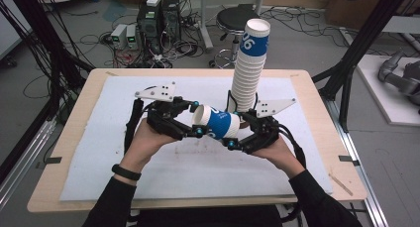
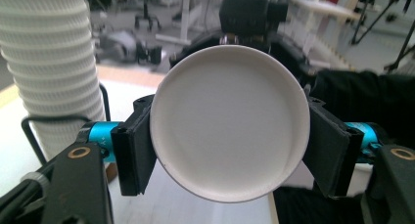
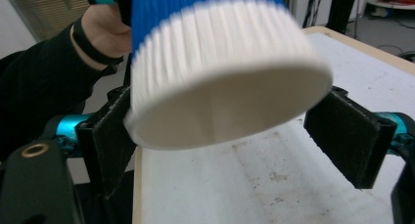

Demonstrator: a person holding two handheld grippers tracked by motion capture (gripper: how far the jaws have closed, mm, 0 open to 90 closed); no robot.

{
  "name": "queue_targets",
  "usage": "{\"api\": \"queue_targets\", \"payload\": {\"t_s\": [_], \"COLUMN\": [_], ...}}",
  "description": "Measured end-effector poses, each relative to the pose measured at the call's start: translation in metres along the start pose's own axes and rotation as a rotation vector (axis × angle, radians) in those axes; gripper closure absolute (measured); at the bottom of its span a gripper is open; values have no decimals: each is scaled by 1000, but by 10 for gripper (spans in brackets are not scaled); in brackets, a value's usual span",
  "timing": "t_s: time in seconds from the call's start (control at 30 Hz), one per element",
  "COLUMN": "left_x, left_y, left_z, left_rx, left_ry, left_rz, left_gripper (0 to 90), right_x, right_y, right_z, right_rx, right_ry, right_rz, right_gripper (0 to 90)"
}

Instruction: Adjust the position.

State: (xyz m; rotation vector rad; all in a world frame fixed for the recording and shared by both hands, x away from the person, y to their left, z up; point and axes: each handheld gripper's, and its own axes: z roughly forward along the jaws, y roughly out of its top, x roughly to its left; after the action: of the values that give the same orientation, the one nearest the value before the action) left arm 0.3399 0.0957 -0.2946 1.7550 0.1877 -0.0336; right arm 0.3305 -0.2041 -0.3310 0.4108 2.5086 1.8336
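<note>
Blue-and-white paper cup (image 1: 219, 124) lying sideways in mid-air between the two tools, above the worktop (image 1: 317, 152).

Left tool (image 1: 197, 133) clamps it at the mouth end, pads pressed on both sides of the white rim in the left gripper view; the right tool (image 1: 232, 144) has its jaws spread wide, and the right gripper view shows one pad standing apart from the cup's base. Just behind the right tool rises the tall cup stack (image 1: 250, 68), its top cup printed with a white "06" on blue.

- Our left claw (image 1: 197, 119) is clamped tight, pointing toward the right one.
- Our right claw (image 1: 236, 134) faces it, its jaws spread wide.
</note>
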Motion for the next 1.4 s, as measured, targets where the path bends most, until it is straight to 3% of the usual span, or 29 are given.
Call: {"api": "queue_targets", "payload": {"t_s": [0.07,0.27,0.67,0.93,1.17,1.4], "left_x": [0,0,1,-1,-3,-3], "left_y": [0,-1,-4,-3,-2,-3], "left_z": [0,3,4,5,7,8], "left_rx": [-24,-33,-34,53,170,211], "left_ry": [-6,-16,-19,9,45,32], "left_rz": [-6,-5,-18,-13,1,0], "left_gripper": [296,296,295,272,215,228], "right_x": [0,3,-1,-2,-3,-3], "right_y": [0,0,1,1,1,1], "right_z": [1,0,-3,-3,-3,-1], "right_rx": [-11,-47,-26,17,65,131], "right_ry": [-4,-9,6,3,0,3], "right_rz": [-3,-16,-17,-27,-45,-58], "right_gripper": [149,151,195,205,215,215]}}
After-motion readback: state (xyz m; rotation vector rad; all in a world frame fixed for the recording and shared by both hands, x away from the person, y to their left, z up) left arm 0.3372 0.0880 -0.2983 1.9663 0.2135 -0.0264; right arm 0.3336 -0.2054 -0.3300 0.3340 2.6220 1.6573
